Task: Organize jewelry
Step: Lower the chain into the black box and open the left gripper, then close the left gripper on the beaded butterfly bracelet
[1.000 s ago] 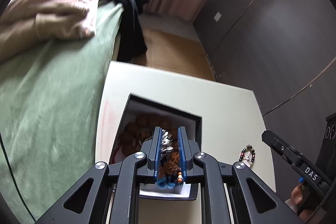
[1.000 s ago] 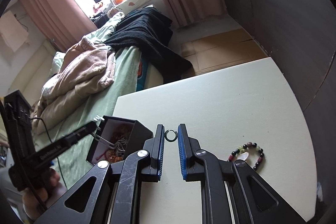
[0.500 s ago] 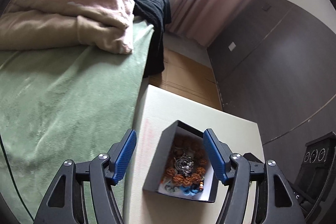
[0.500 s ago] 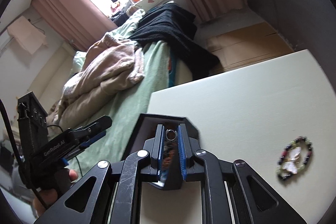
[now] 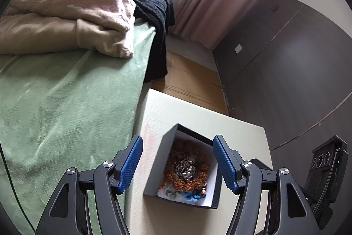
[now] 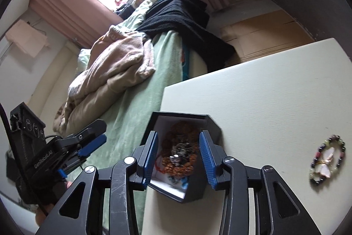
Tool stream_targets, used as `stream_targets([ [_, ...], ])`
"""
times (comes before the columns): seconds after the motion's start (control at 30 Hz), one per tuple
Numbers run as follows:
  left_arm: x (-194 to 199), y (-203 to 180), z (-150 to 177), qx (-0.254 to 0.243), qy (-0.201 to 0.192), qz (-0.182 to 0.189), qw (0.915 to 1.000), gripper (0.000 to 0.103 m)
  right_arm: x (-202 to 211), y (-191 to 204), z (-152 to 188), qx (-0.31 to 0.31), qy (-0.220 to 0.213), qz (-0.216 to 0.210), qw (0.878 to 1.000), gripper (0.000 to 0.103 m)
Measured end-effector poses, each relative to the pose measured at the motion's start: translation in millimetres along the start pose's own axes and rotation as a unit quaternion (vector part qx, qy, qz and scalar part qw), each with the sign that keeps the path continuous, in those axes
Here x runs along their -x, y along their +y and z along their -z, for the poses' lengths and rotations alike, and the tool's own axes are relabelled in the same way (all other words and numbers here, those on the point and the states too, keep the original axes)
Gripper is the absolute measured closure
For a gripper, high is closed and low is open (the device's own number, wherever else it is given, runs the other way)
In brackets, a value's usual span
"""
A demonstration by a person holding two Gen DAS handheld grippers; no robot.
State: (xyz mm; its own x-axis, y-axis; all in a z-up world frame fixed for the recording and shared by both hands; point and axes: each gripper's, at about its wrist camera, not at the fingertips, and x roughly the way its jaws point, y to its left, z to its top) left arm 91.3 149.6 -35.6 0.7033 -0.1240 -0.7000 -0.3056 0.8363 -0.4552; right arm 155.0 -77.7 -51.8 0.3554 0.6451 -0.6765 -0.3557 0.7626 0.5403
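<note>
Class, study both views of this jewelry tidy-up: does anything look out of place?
Yes: the beaded bracelet lies loose on the white table, apart from the black box that holds the other jewelry.

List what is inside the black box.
In the black box: brown bead strands, a silver metal piece on top, blue and pale green bits near the front. Anything beneath the pile is hidden.

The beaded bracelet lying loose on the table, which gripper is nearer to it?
Right. The right gripper is over the box, bracelet just beside. The left gripper is beyond the box.
</note>
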Motion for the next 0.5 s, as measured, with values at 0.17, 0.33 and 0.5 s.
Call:
stream_targets([
  [0.17,-6.4,-17.5,7.6,-0.009,0.006,0.005,0.9999,0.036,33.3,-22.3,-3.2,-0.022,-0.026,0.023,0.999,0.048],
  [0.33,-13.9,-42.3,17.9,-0.024,0.010,0.013,0.9996,0.036,60.7,-42.8,-5.1,-0.041,-0.039,0.047,0.997,0.048],
  [0.5,-22.1,-73.1,33.0,-0.056,0.016,0.021,0.9981,0.036,84.0,-70.1,-2.2,-0.076,-0.041,0.079,0.993,0.048],
])
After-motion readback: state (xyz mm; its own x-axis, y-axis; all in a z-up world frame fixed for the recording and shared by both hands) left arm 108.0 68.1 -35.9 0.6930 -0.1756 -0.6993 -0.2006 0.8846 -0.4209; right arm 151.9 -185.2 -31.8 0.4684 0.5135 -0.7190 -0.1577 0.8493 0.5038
